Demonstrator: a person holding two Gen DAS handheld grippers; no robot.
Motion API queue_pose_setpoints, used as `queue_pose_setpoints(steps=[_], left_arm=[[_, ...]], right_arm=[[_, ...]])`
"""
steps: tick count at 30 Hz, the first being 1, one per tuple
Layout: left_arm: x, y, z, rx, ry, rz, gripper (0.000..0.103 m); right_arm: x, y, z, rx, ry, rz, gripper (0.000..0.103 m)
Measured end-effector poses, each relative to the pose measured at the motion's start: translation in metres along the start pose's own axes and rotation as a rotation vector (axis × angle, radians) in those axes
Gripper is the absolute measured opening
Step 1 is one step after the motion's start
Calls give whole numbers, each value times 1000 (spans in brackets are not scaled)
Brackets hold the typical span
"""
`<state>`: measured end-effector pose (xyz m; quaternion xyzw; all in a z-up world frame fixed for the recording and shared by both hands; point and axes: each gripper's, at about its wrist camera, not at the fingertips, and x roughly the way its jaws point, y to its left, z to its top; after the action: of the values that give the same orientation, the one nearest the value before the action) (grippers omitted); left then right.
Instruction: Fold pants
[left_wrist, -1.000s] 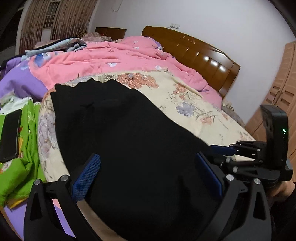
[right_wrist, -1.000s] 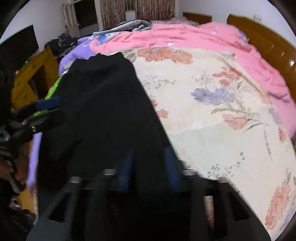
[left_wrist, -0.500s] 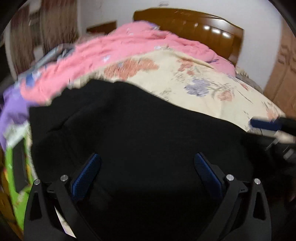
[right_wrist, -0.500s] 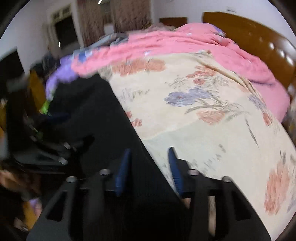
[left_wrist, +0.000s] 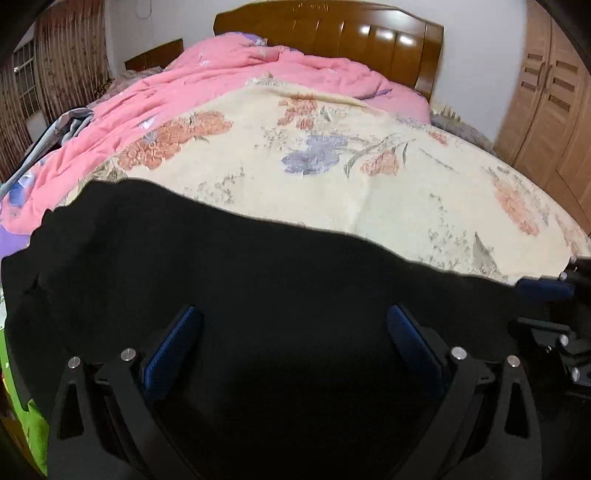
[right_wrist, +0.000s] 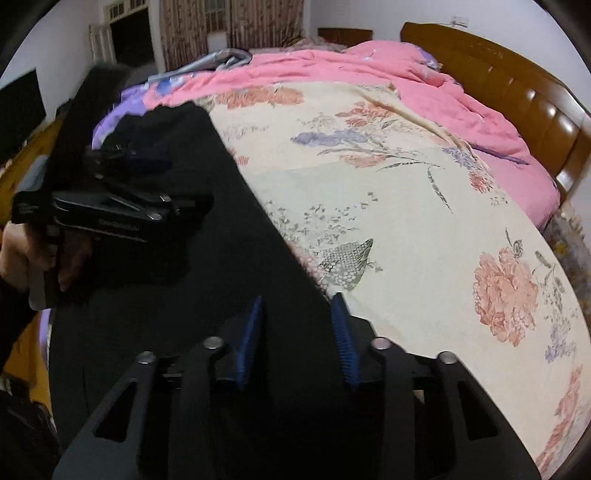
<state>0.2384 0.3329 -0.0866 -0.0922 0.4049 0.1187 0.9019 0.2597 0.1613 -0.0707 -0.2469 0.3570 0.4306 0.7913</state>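
Nearest you, your left gripper (left_wrist: 291, 339) has its blue pads (left_wrist: 173, 343) spread wide, with nothing between them but the black pants (left_wrist: 258, 280) lying underneath. Your right gripper (right_wrist: 297, 336) has its pads (right_wrist: 251, 332) set narrow, a gap showing between them; the long edge of the pants runs up through that gap, though whether the cloth is pinched cannot be told. In the right wrist view, your left hand (right_wrist: 22, 254) grips its tool over the pants near the bed's near-left corner.

The pants lie stretched along the near edge of the bed, on the cream floral blanket (left_wrist: 369, 177). Their far edge runs as a wavy line across the blanket, and one end reaches toward the left edge of the bed, beside purple cloth (right_wrist: 110, 122).

Beyond the blanket, a pink quilt (left_wrist: 258, 70) is bunched along the far side, against the wooden headboard (left_wrist: 351, 33). A wooden wardrobe (left_wrist: 546, 103) stands at the right.
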Motion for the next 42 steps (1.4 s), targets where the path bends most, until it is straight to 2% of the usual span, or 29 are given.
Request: queue_pose_setpoints(steps=[1,3,4,7,8,9,11,12,14,17,21,24,26,29,30,33,35,36,38,41,42], left_arm=[[-3,4,-1,-25,-23,-4,101],[-2,11,-5,-63,-21,-7,101],[-3,13,-5,-73,-30,-11,101],[-4,10,-7,-67,-30,24,101],[-5,9,-7,-58,-26,34,101],[-4,7,-8,-49,-22,48,101],[-6,4,-9,-35,-19,60,101],[-6,5,-9,-36,-21,61,101],[-5,6,-8,-36,-20,60,101],[-5,7,-9,-43,-21,53,101],[-5,7,-9,-45,-21,50,101],[-5,7,-9,-48,-21,47,101],[-5,7,-8,-48,-22,47,101],[-5,7,-9,-51,-18,44,101],[-5,8,-9,-53,-17,42,101],[-9,10,-7,-58,-18,15,101],[-21,18,1,-74,-51,-51,101],[-23,23,6,-85,-62,-59,101],[-23,39,22,-124,-80,-57,101],[15,74,45,-180,27,7,101],[25,81,46,-190,47,4,101]], right_arm=[[-5,1,0,-5,-26,-22,4],[-14,4,1,-26,-68,-83,4],[-18,3,1,-19,-83,-82,4],[-5,-6,0,22,-37,-74,4],[3,-8,-2,32,-6,-70,6],[3,-9,-3,37,-19,-71,10],[-3,-14,0,86,-19,-62,32],[-10,-15,1,109,-40,-58,36],[-25,-17,2,134,-83,-82,56],[-38,-23,-7,185,-55,-132,57],[-28,-43,-34,221,66,-237,56],[-23,-62,-46,287,18,-162,57],[-21,-70,-46,318,9,-203,50],[-20,-82,-47,398,8,-178,54],[-25,-79,-45,398,6,-200,54],[-56,-63,-40,369,-52,-250,60],[-81,-48,-42,335,-89,-214,84],[-87,-44,-45,318,-91,-215,88],[-91,-43,-57,308,-54,-209,88],[-82,-63,-78,375,-4,-227,88],[-75,-77,-89,431,20,-239,88]])
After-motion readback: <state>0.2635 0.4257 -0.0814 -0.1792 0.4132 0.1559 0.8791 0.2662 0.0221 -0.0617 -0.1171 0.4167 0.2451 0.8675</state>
